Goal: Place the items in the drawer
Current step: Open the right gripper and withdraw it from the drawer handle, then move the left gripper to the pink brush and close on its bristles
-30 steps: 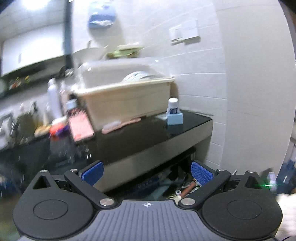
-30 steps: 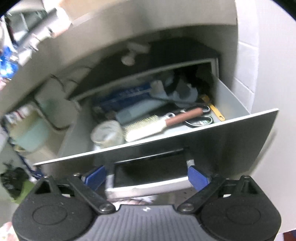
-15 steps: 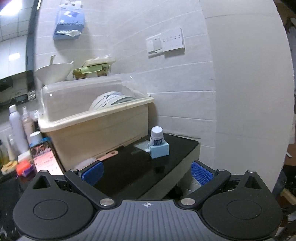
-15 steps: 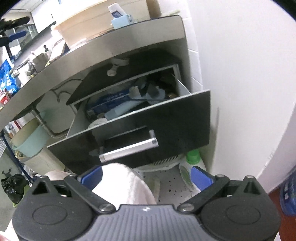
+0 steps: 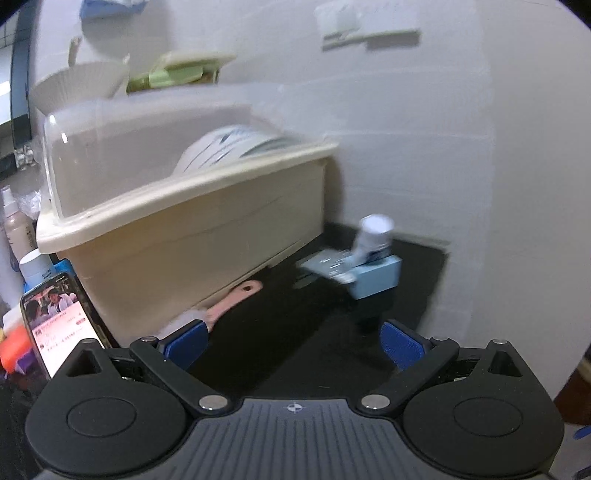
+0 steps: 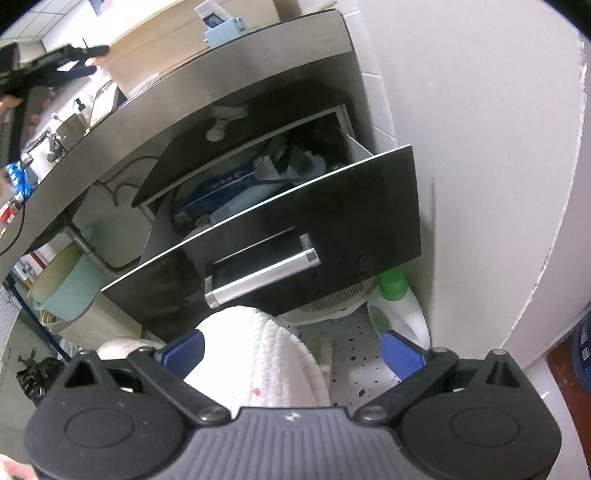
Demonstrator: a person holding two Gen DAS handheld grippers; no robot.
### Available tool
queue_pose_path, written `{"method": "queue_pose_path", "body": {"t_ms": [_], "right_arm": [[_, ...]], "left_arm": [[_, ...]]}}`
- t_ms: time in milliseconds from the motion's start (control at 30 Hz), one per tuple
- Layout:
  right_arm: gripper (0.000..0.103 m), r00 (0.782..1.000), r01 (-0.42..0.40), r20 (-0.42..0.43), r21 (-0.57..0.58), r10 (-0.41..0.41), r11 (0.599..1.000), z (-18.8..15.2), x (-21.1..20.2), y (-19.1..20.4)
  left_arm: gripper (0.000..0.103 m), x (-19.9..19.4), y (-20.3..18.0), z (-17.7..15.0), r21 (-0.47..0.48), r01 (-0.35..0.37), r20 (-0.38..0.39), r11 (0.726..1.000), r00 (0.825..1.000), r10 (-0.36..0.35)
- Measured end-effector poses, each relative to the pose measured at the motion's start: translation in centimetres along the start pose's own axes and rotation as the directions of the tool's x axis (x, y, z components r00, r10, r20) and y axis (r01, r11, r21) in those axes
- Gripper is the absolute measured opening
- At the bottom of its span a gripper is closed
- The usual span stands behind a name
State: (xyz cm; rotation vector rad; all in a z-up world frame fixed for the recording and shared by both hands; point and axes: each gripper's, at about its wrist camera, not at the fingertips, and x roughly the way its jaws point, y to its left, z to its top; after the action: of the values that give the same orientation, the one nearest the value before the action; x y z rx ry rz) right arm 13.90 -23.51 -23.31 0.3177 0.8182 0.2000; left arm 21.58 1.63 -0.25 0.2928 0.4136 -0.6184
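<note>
My left gripper (image 5: 291, 345) is open and empty above the black countertop (image 5: 332, 332). On the counter ahead lie a pink-handled brush (image 5: 225, 302) by the beige dish bin (image 5: 184, 236) and a light blue holder with a white bottle (image 5: 373, 258). My right gripper (image 6: 291, 349) is open and empty, low in front of the open black drawer (image 6: 332, 221) with its silver handle (image 6: 262, 273). The drawer holds a blue box (image 6: 221, 188) and other clutter. The blue holder also shows on the counter edge in the right wrist view (image 6: 225, 27).
A phone (image 5: 55, 317) leans at the counter's left. A white-sleeved arm (image 6: 258, 354) crosses between the right fingers. A green-capped white bottle (image 6: 399, 306) stands on the floor below the drawer. A teal bucket (image 6: 66, 288) sits at the left. A white wall is at the right.
The left gripper rose from drawer level to above the counter and moved closer to the brush and blue holder. The right gripper drew back and down from the drawer handle.
</note>
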Motion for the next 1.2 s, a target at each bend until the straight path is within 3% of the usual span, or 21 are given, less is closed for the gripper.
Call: {"method": "queue_pose_path", "body": {"t_ms": [300,500,700,1067,1200], "right_arm": [[0.102,1.000,0.018,-0.022,0.092,-0.016,0.996,-1.2,-0.1,-0.5],[0.102,0.999,0.026,-0.028,0.138,-0.023,0.990,-1.1,0.2,-0.9],[0.102,0.999,0.015,-0.034,0.150,-0.010,0.989,-0.8,0.3,-0.8],[0.102,0.998,-0.019,-0.054,0.155,0.027,0.988,-0.9,0.9,0.0],[0.102,0.999,-0.015,-0.049,0.162,0.024,0.987,-1.0,0.6,0.0]], "left_arm": [[0.098,7.5,5.8,0.4,-0.027,-0.087,-0.151,0.996,0.985,0.082],[0.098,10.0,7.8,0.7,-0.110,-0.108,-0.178,0.988,0.980,0.088],[0.098,10.3,8.4,1.0,-0.155,-0.104,-0.186,0.982,0.980,0.074],[0.099,7.5,6.3,1.3,-0.231,0.029,-0.167,0.972,0.984,-0.069],[0.100,7.1,6.0,1.8,-0.162,-0.029,-0.160,0.986,0.987,0.002]]}}
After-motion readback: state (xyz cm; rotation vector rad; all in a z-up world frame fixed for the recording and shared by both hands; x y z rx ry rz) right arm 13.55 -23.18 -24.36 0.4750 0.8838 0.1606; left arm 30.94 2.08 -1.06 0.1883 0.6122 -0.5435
